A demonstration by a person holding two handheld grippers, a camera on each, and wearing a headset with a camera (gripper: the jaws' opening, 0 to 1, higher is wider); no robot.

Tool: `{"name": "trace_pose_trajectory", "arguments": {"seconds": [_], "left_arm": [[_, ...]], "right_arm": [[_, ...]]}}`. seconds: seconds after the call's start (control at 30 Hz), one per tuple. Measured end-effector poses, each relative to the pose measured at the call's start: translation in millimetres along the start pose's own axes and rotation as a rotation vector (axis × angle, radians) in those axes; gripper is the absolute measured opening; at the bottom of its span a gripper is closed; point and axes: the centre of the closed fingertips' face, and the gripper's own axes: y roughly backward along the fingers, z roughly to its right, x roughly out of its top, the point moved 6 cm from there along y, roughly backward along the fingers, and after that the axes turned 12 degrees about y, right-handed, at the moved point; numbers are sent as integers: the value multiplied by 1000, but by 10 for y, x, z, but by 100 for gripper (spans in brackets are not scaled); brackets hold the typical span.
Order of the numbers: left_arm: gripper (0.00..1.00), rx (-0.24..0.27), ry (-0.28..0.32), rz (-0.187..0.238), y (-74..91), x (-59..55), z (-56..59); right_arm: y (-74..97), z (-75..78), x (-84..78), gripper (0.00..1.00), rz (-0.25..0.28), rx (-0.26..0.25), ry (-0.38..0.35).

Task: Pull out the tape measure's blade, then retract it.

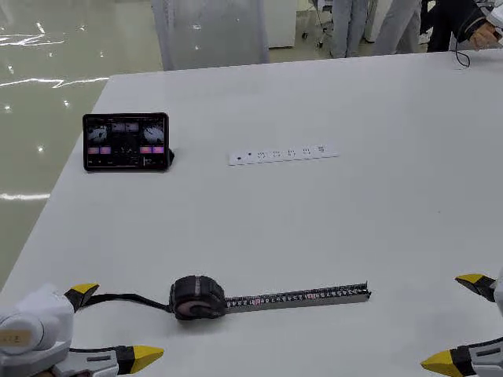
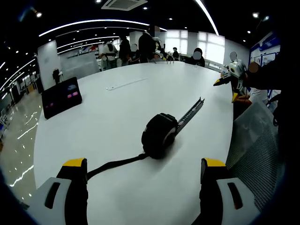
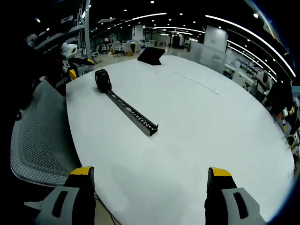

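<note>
The blade (image 1: 299,296) lies out right of the tape measure (image 1: 197,298); your left gripper (image 1: 115,323) and right gripper (image 1: 454,320) gape empty, so retracting seems next

No text, brand, number or sign can be read.

- Tape measure (image 1: 198,298): the blade (image 1: 299,297) carries a row of printed graduations along its length. The figures are too small to resolve. No label can be made out on the case.
- Tablet (image 1: 126,141), at 11 o'clock from the tape measure in the head view: the screen shows lit panels and pink tiles, but no characters resolve.
- White strip (image 1: 283,154), at 1 o'clock from the tape measure: it bears small dark marks, which are unreadable.
</note>
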Motion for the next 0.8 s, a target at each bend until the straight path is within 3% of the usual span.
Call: {"name": "trace_pose_trajectory", "arguments": {"seconds": [0.1, 0.17, 0.27, 0.57, 0.8], "left_arm": [[99, 3, -4, -10, -46, 13, 42], [99, 0, 4, -15, -82, 28, 3], [99, -24, 34, -12, -129, 48, 65], [99, -36, 10, -26, -295, 47, 207], [99, 4, 25, -21, -401, 68, 230]], "right_arm": [[-26, 37, 24, 99, -10, 14, 23], [-56, 49, 35, 99, -26, 42, 42], [-96, 87, 65, 99, -43, 65, 70], [-237, 212, 155, 99, -82, 137, 115], [-385, 284, 240, 99, -98, 168, 182]]}}
